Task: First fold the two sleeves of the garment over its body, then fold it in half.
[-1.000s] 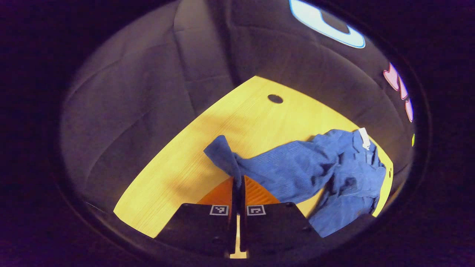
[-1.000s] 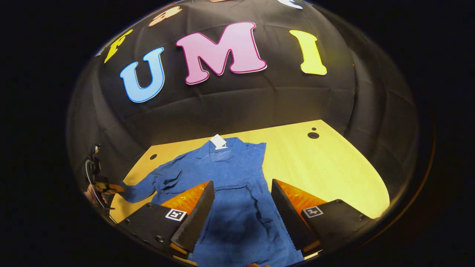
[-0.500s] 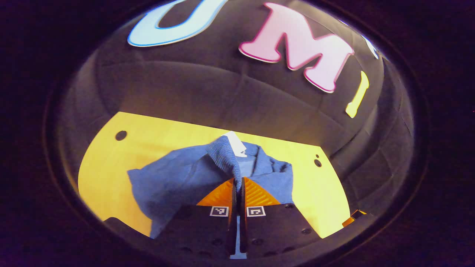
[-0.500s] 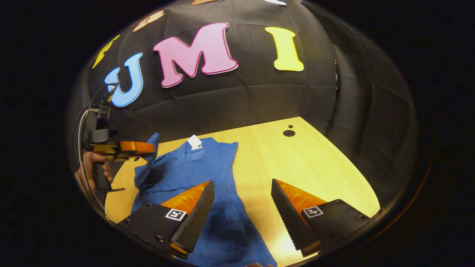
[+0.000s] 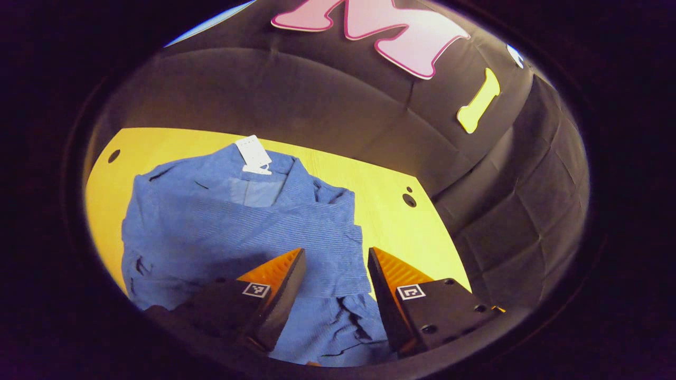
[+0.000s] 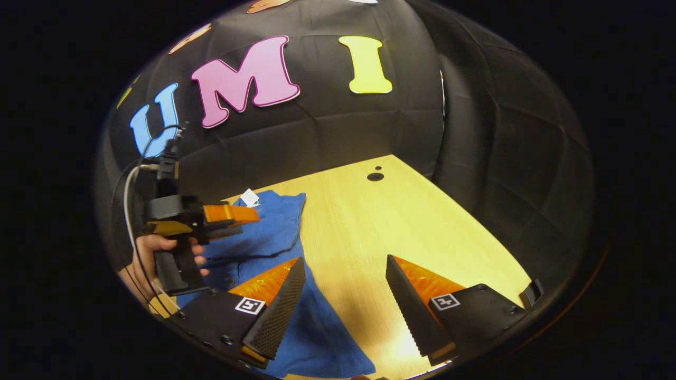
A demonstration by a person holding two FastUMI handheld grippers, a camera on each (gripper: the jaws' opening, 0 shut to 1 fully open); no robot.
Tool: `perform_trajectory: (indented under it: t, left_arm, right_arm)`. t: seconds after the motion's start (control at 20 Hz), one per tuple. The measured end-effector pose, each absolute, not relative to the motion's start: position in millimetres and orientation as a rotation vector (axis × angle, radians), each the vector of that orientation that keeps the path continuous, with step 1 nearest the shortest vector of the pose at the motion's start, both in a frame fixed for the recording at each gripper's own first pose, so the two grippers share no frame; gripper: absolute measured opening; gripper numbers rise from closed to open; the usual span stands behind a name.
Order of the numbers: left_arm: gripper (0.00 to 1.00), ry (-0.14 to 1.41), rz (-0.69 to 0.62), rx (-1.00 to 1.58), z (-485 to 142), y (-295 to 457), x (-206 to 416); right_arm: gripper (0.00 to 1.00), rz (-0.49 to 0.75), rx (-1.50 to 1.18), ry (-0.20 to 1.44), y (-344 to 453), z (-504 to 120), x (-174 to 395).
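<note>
A blue garment (image 5: 222, 227) lies on the yellow wooden table (image 5: 391, 221), collar and white tag (image 5: 253, 154) toward the far wall. One sleeve (image 5: 296, 232) lies folded across its body. My left gripper (image 5: 334, 264) hovers open just above that sleeve's end, with nothing between its fingers. In the right gripper view the garment (image 6: 274, 227) lies at the left, with the left gripper (image 6: 232, 216) and a hand (image 6: 158, 250) above it. My right gripper (image 6: 343, 264) is open, over the table next to the garment's right edge.
The table (image 6: 401, 221) has two small round holes (image 6: 375, 176) near its far corner and another hole (image 5: 113, 155) at the far left. Black cloth walls close in behind and to the right. Bare tabletop stretches to the right of the garment.
My left gripper carried the sleeve over the garment's body, then opened and let it go. My right gripper shifted right, off the garment toward bare table.
</note>
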State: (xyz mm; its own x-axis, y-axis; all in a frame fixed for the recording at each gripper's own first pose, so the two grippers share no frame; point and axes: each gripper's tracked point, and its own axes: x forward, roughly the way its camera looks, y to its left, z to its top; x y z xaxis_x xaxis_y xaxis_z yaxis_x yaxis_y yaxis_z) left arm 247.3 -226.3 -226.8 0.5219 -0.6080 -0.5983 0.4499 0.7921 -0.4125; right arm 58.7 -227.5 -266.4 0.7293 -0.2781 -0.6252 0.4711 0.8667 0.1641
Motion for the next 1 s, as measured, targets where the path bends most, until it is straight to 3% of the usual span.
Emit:
perform_trajectory:
  t: [0.25,0.55,0.75,0.95,1.0]
  left_arm:
    - [0.72,0.800,-0.534,-0.081,-234.1,-76.7,159.5]
    - [0.72,1.024,-0.311,0.004,-317.3,60.8,38.1]
    - [0.72,1.116,-0.233,0.016,-357.1,91.0,-6.0]
    - [0.72,1.114,-0.196,0.032,-369.9,94.5,-5.6]
    - [0.72,1.129,-0.198,0.020,-373.0,93.0,-7.9]
  right_arm:
    - [0.98,-0.378,0.293,0.789,-185.7,-310.0,16.4]
    - [0.99,-0.359,0.221,0.971,-153.4,-347.7,-45.7]
    - [0.99,-0.374,0.176,1.052,-147.9,-376.8,-67.6]
    - [0.99,-0.369,0.131,1.098,-144.4,-391.1,-81.1]
    - [0.89,-0.374,0.126,1.076,-145.7,-389.1,-78.5]
